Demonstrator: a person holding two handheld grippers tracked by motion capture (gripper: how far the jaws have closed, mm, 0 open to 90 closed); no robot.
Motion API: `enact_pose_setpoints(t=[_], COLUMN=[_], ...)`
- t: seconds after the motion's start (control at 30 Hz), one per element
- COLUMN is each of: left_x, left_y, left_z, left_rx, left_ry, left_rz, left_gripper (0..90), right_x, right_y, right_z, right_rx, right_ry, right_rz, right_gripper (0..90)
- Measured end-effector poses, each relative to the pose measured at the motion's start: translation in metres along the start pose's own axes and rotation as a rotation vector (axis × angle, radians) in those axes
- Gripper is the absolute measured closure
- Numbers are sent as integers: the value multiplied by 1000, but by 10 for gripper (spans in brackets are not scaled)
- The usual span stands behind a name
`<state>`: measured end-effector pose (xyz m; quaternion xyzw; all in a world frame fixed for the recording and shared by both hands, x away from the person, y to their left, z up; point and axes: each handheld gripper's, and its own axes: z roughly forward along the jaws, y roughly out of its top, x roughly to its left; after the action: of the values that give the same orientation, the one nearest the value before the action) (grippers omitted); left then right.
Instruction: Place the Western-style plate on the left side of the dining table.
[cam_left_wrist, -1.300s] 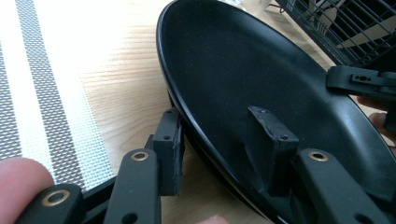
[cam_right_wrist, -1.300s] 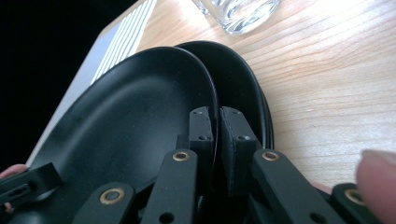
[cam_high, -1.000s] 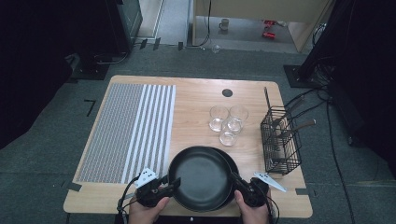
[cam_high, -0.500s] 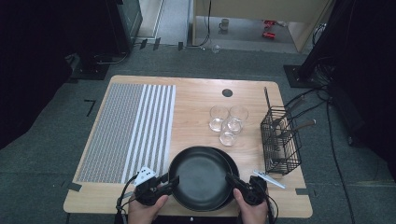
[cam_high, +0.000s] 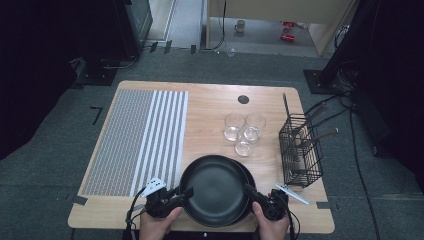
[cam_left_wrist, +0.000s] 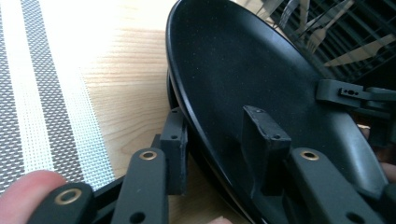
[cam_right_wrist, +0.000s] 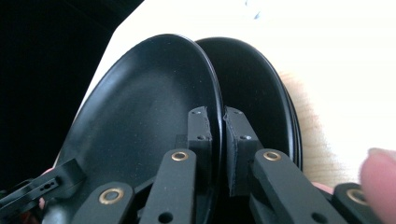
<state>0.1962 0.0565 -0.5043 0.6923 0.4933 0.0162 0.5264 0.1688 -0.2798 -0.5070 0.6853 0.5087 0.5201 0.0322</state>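
Plates (cam_high: 216, 191) sit stacked at the near edge of the counter (cam_high: 210, 110), a little right of its middle, with the top plate (cam_left_wrist: 261, 79) being taken from both sides. The right claw (cam_right_wrist: 215, 116) is pinched shut on that plate's rim, one jaw inside and one beneath it, above the lower plate (cam_right_wrist: 254, 93). The left claw (cam_left_wrist: 219, 126) straddles the opposite rim and its jaws have just been closing; a gap still shows at the inner pad, so it does not grip yet.

To do this step well, I judge the left claw should finish closing squarely on the rim before any lift, catching the top plate alone and not the one below. Both claws should then rise together and level, since a one-sided pull would tip the plate or drag the stack toward the near edge. The glasses (cam_high: 244, 131) and cutlery basket (cam_high: 300, 150) stand toward the far right, and the striped mat (cam_high: 135, 140) lies left.
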Motion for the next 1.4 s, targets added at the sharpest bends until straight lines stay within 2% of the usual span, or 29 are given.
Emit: enact_pose_setpoints(t=[0.1,0.2,0.33,0.47,0.7,1.03,1.27,1.4], left_x=[-2,-4,-1,-3,3,10,26,36], left_y=[1,2,4,5,14,36,45,51], left_z=[-3,-5,-9,-12,-19,-38,-52,-58], left_rx=[-13,-17,-19,-34,-44,-84,-98,-100], left_ry=[-6,11,-24,-18,-24,-2,17,31], left_rz=[14,23,37,35,30,39,22,15], left_gripper=[665,662,678,683,691,692,692,691], right_x=[2,5,8,11,18,44,66,77], right_y=[0,0,1,3,6,17,23,24], right_z=[-2,-3,-5,-6,-1,11,27,43], right_rx=[-24,-36,-53,-65,-62,-75,-57,-40], right_ry=[6,19,24,34,51,85,93,101], right_rz=[0,-1,-18,-22,-17,-40,-54,-50], right_gripper=[836,841,840,839,840,840,840,840])
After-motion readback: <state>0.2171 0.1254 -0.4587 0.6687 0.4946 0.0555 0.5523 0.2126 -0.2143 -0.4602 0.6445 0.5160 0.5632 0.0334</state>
